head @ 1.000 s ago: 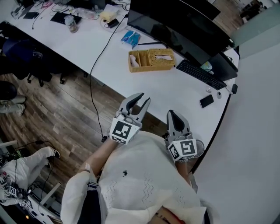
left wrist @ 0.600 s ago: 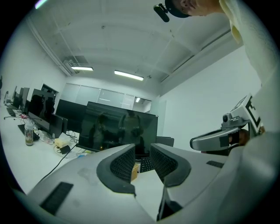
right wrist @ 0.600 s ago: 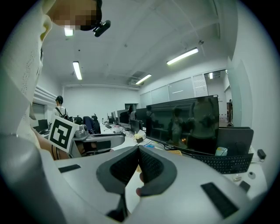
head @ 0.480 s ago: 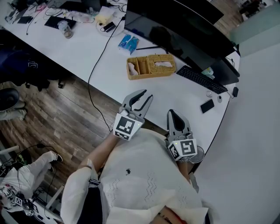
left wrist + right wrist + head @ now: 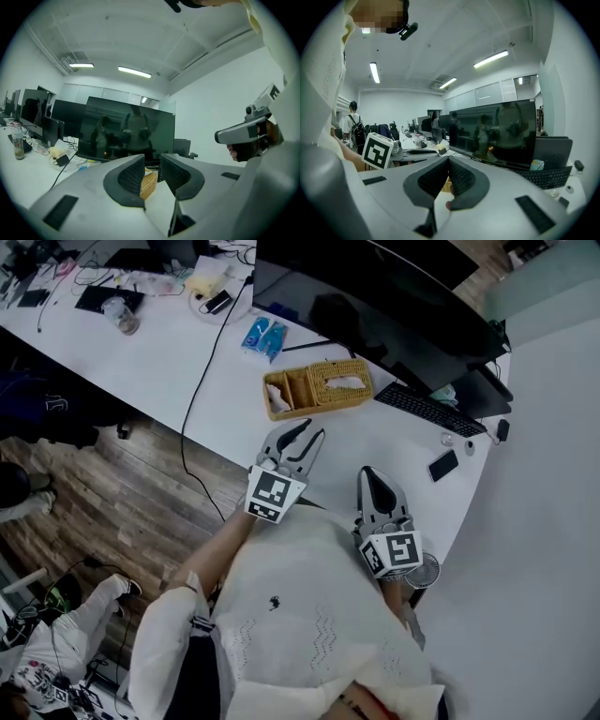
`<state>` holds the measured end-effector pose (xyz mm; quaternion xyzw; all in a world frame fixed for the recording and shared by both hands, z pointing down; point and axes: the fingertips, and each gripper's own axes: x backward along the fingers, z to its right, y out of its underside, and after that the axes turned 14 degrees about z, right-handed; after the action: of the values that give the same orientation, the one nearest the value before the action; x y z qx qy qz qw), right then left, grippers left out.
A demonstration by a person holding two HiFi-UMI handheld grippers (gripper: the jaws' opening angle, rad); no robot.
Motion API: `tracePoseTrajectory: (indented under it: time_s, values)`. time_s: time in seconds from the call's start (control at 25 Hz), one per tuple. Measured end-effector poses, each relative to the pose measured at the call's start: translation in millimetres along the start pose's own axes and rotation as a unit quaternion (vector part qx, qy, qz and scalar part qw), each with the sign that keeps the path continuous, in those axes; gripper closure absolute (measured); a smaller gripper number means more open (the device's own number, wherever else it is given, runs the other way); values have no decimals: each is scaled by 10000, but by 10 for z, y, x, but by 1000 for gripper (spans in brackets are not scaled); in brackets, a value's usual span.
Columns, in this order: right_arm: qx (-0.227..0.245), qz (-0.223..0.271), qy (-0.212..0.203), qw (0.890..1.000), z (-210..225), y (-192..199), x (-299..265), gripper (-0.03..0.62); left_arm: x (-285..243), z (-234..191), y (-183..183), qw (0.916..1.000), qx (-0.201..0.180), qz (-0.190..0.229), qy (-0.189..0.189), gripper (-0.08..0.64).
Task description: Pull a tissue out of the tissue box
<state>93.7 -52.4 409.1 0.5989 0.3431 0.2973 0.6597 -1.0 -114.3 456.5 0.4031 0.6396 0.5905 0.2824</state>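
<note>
Because the tan wicker tissue box (image 5: pixel 333 382) lies unreached at the white desk (image 5: pixel 169 362)'s middle, the left gripper (image 5: pixel 302 432) aims there, jaws parted. The right gripper (image 5: pixel 367 474)'s jaws meet, empty.

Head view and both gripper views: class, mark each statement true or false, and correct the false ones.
1. The left gripper has its jaws apart with nothing between them. True.
2. The right gripper holds a tissue. False: its jaws are together and empty.
3. The wicker tissue box stands on the white desk near the monitor. True.
4. The left gripper touches the tissue box. False: it is short of it, apart.
5. The keyboard lies left of the tissue box. False: it lies to its right.
</note>
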Motion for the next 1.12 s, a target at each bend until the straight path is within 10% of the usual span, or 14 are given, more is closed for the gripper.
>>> tracePoseTrajectory:
  time_s: [1.12]
  values:
    - [-77, -452, 915, 9948, 209, 250, -327, 591, -1168, -632, 1529, 9816, 324, -1874, 192, 445]
